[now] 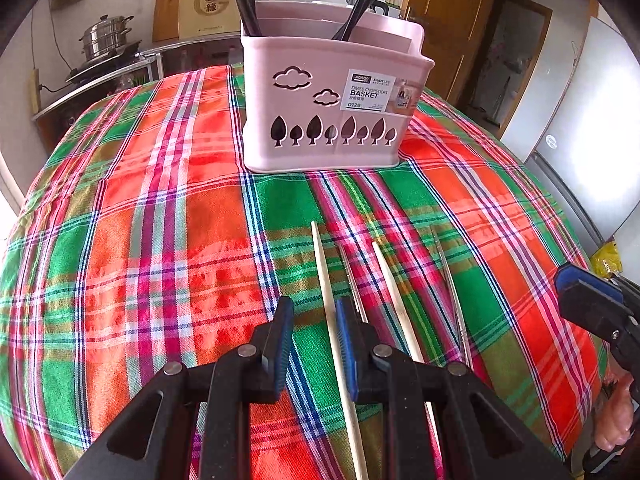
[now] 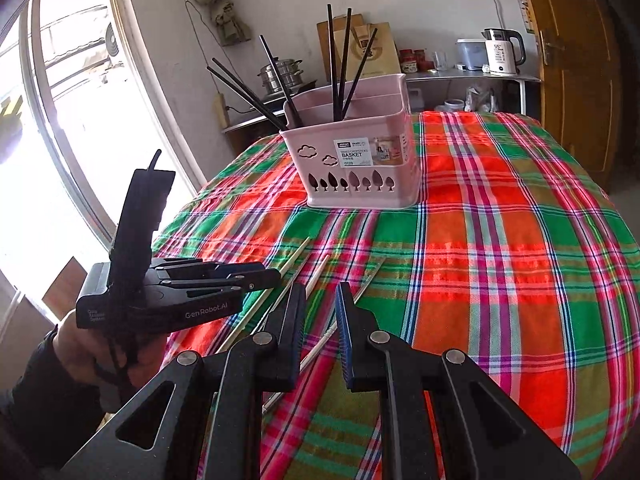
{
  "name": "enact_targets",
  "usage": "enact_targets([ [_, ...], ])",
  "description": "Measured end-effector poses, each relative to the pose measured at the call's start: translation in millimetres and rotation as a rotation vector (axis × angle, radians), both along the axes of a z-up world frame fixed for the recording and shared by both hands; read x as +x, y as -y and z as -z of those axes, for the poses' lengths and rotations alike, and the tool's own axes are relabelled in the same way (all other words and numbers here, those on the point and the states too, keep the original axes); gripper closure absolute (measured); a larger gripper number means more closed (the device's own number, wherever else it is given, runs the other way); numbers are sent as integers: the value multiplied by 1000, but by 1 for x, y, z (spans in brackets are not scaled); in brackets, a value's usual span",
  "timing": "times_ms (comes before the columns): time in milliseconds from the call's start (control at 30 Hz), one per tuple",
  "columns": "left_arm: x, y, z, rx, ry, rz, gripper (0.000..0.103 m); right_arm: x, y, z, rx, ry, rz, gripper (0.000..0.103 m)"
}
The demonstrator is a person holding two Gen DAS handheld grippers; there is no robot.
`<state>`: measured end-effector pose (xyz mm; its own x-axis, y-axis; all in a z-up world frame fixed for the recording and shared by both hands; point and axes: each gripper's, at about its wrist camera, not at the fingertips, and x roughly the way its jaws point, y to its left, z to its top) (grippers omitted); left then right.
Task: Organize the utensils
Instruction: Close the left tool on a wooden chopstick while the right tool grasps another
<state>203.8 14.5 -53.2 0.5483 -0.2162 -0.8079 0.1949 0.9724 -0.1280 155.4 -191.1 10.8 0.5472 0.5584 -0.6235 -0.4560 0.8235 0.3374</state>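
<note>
A pink chopstick basket (image 1: 320, 120) (image 2: 360, 160) stands at the far side of the plaid tablecloth (image 1: 160, 220), with several black chopsticks (image 1: 244, 0) (image 2: 340, 60) upright in it. Two wooden and two metal chopsticks lie side by side on the cloth. My left gripper (image 1: 314, 320) (image 2: 276, 276) is low over them, jaws a little apart. The left wooden chopstick (image 1: 322, 264) runs between them, close to the right pad and not pinched. My right gripper (image 2: 320, 308) (image 1: 576, 284) hovers with a narrow gap over a metal chopstick (image 2: 372, 276), which crosses slantwise beneath it.
The second wooden chopstick (image 1: 394, 300) and the metal ones (image 1: 352, 280) (image 1: 452, 288) lie right of my left gripper. A steamer pot (image 1: 106, 36), a kettle (image 2: 502, 52) and a wooden door (image 2: 576, 60) stand behind the table. The table edge falls away on the left by the window (image 2: 60, 120).
</note>
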Motion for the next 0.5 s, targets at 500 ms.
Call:
enact_targets([
  [500,-15,-37,0,91,6,-82,93,18,-20,11,-22,-51,-19,87],
])
